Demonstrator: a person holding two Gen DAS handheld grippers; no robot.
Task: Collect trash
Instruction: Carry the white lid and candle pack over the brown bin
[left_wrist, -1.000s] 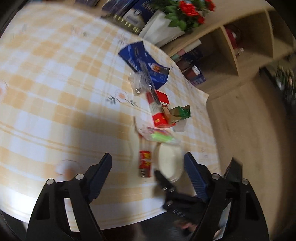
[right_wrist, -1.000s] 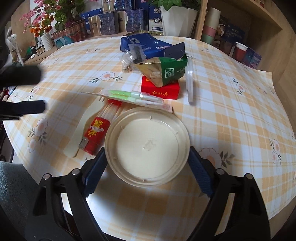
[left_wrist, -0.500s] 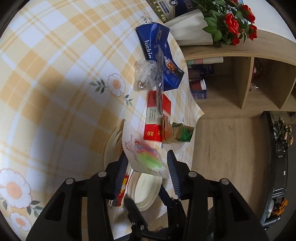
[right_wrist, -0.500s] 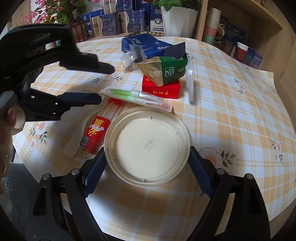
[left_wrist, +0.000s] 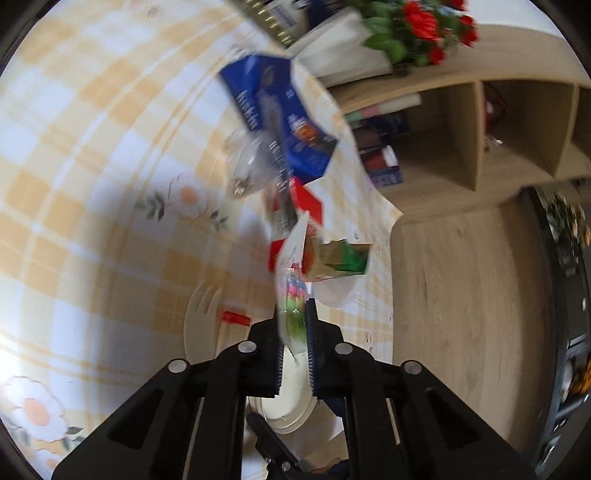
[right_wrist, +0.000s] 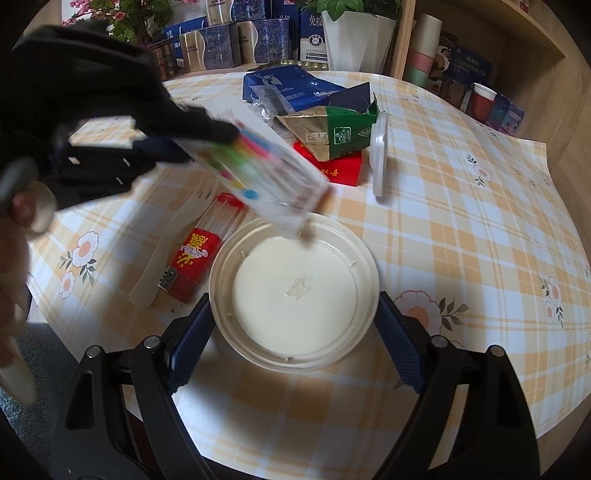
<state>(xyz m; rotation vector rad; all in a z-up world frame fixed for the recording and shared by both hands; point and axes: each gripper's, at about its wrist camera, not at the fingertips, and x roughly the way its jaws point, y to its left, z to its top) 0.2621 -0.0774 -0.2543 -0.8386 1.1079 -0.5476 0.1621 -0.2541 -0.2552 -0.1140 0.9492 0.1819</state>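
My grippers (right_wrist: 291, 332) are matte black frames with silver screw heads behind the ribbed blue fingers (right_wrist: 190, 341).

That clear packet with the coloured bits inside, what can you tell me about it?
The packet is a flat, clear plastic sleeve with a white printed backing and green, pink, yellow and blue pieces inside; what they are is too blurred to tell. The left tool is closing on one end, its pads pinching it. It hangs tilted, off the table, with its free end low over the rim of the round bowl.
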